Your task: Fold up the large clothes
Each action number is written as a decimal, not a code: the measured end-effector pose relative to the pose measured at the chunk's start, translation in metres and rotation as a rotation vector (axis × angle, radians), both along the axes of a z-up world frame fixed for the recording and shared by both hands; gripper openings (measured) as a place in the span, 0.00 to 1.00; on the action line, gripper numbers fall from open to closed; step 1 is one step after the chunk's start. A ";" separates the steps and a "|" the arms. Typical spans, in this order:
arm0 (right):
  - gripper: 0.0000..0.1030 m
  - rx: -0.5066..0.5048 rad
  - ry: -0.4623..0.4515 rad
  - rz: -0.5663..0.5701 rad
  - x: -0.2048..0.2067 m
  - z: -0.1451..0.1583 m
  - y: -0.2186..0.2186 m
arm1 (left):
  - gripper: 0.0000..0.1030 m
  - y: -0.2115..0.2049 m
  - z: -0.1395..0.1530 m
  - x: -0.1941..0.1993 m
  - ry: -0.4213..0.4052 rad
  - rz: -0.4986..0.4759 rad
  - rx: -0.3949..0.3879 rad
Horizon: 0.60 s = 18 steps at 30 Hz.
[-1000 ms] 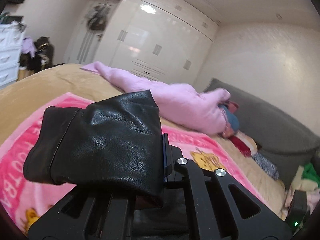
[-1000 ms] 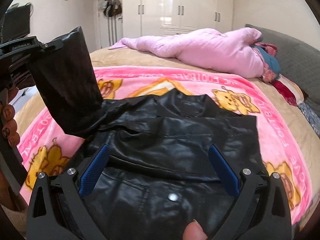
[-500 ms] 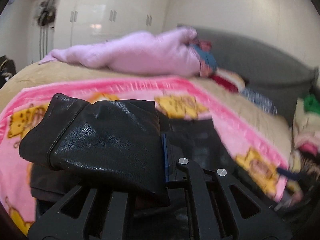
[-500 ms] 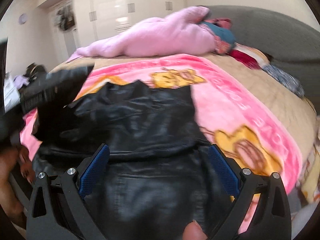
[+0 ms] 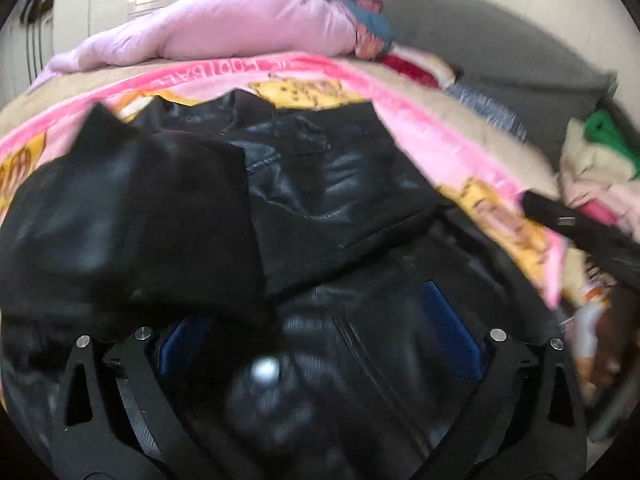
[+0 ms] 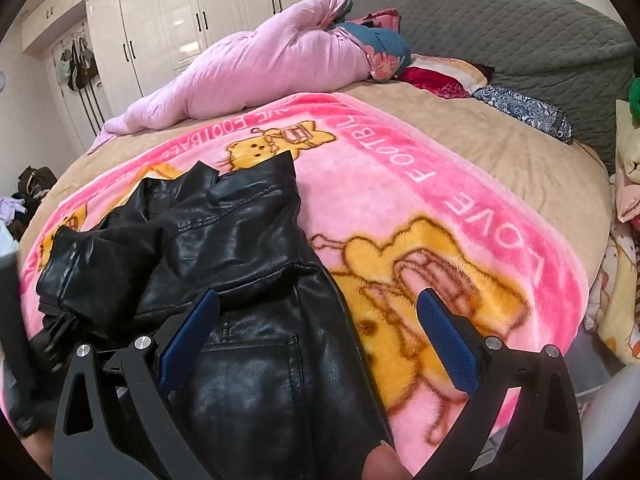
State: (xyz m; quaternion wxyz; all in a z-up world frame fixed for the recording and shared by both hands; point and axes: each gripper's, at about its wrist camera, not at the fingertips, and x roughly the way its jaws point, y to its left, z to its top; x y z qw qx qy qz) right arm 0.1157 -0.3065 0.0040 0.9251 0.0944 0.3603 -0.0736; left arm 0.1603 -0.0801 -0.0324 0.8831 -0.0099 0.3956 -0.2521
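L wrist: left gripper (image 5: 320, 340) jaws have just sprung wide; the sleeve (image 5: 132, 216) it clamped a sec ago now lies dropped across the black leather jacket (image 5: 332, 184) on the pink blanket (image 5: 500, 200). That sleeve fold looks done imo. Blurry, lower jacket hard to read.

R wrist: right gripper (image 6: 318, 338) spread wide, nothing pinched, over jacket's right edge. Hem cut off at frame bottom.
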 end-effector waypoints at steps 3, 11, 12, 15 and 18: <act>0.96 -0.017 -0.010 0.019 0.004 0.003 0.008 | 0.91 0.037 0.017 -0.018 -0.002 0.046 -0.100; 0.96 -0.126 -0.090 0.377 0.017 0.019 0.119 | 0.91 0.142 0.058 -0.036 -0.105 0.330 -0.104; 0.96 -0.149 -0.087 0.425 0.019 0.018 0.135 | 0.91 0.153 0.060 -0.037 -0.112 0.371 -0.101; 0.96 -0.264 -0.052 0.544 0.030 0.005 0.187 | 0.91 0.185 0.062 -0.036 -0.101 0.463 -0.145; 0.96 -0.368 -0.005 0.565 0.047 -0.009 0.218 | 0.91 0.199 0.062 -0.039 -0.089 0.484 -0.183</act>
